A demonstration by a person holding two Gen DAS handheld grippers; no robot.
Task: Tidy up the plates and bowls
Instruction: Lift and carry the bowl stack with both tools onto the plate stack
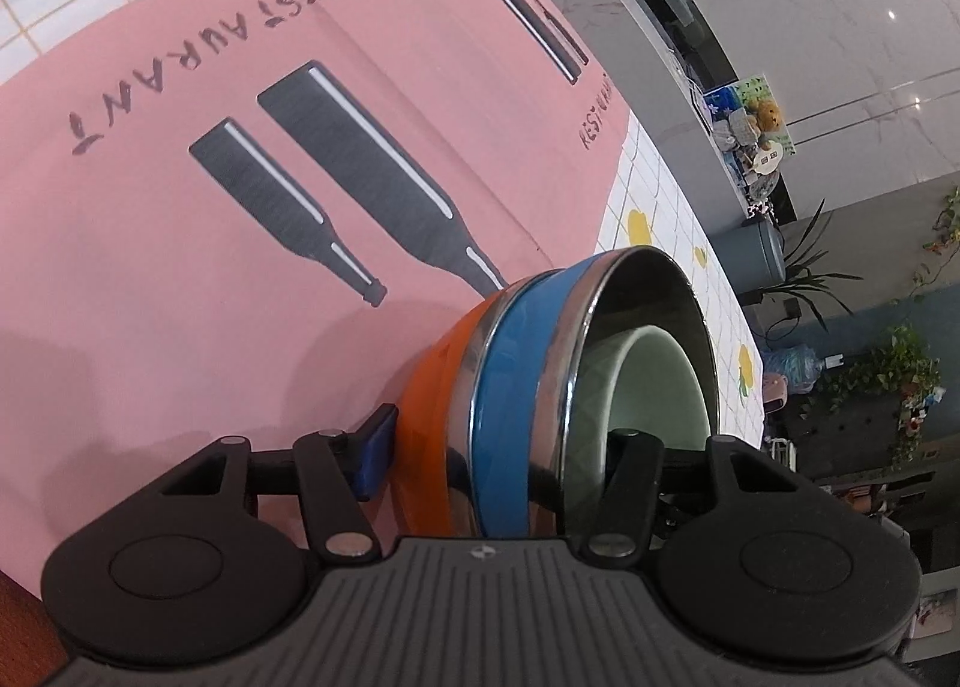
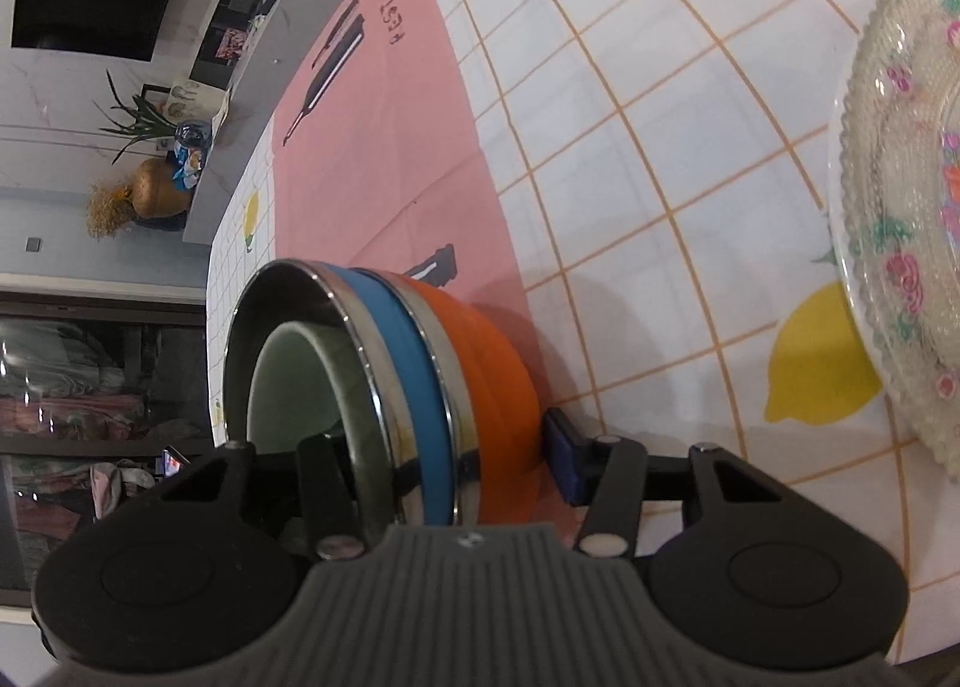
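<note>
**Bowl stack straddled by both grippers**

Your pink placemat (image 1: 180, 267) fills the left of the table. It carries the word "RESTAURANT" in dark brush letters, upside down in the left wrist view, above two printed bottles. A smaller copy of the word sits by its far right edge. That half of the mat is bare.

At the mat's right edge sits the nested stack: orange bowl (image 1: 426, 405) outermost, blue bowl (image 1: 516, 363) with a steel rim, and pale green bowl (image 1: 660, 381) innermost.

Your left gripper (image 1: 501, 444) straddles the stack's wall, with one blue pad (image 1: 375, 450) against the orange side and the other finger inside. Your right gripper (image 2: 441, 459) straddles the opposite wall the same way. You cannot tell whether either is clamping yet.

Right of the stack, lemon-print tablecloth (image 2: 630, 177) lies open up to the flowered glass plate (image 2: 888, 207).
</note>
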